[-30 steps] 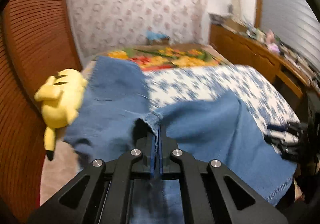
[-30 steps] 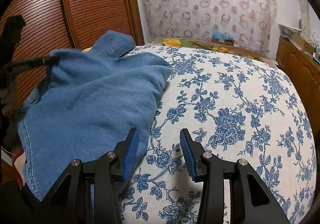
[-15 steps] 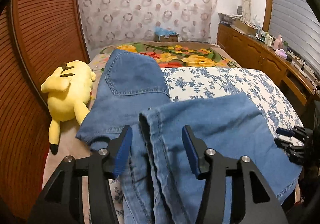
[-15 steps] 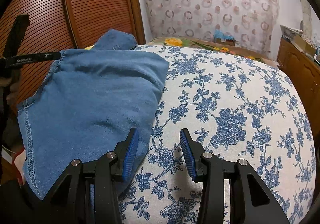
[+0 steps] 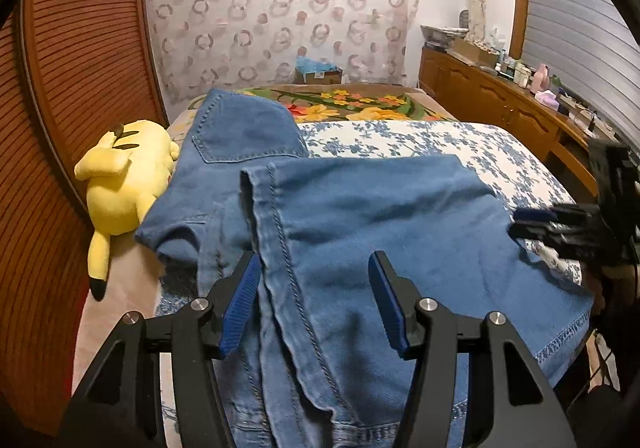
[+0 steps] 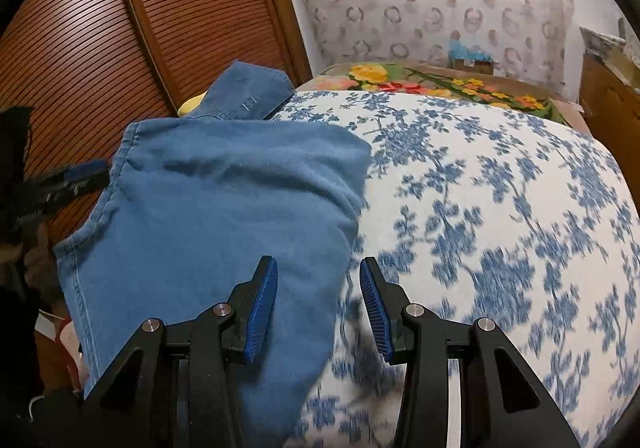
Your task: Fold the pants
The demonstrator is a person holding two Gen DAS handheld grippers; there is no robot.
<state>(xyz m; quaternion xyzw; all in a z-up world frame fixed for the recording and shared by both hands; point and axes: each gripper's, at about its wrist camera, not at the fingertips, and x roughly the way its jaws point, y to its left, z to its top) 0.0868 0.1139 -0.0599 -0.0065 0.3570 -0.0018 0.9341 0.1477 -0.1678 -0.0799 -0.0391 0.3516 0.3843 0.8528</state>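
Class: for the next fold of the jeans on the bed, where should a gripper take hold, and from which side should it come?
Probably the stitched hem of the jeans, the folded-over leg's free, raised end. Come from the near side, where the open left gripper sits, jaws straddling that edge. The right gripper is open by the fold side.

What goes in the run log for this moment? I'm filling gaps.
stage: fold laid | jeans: folded on bed | left gripper: open, empty | right gripper: open, empty
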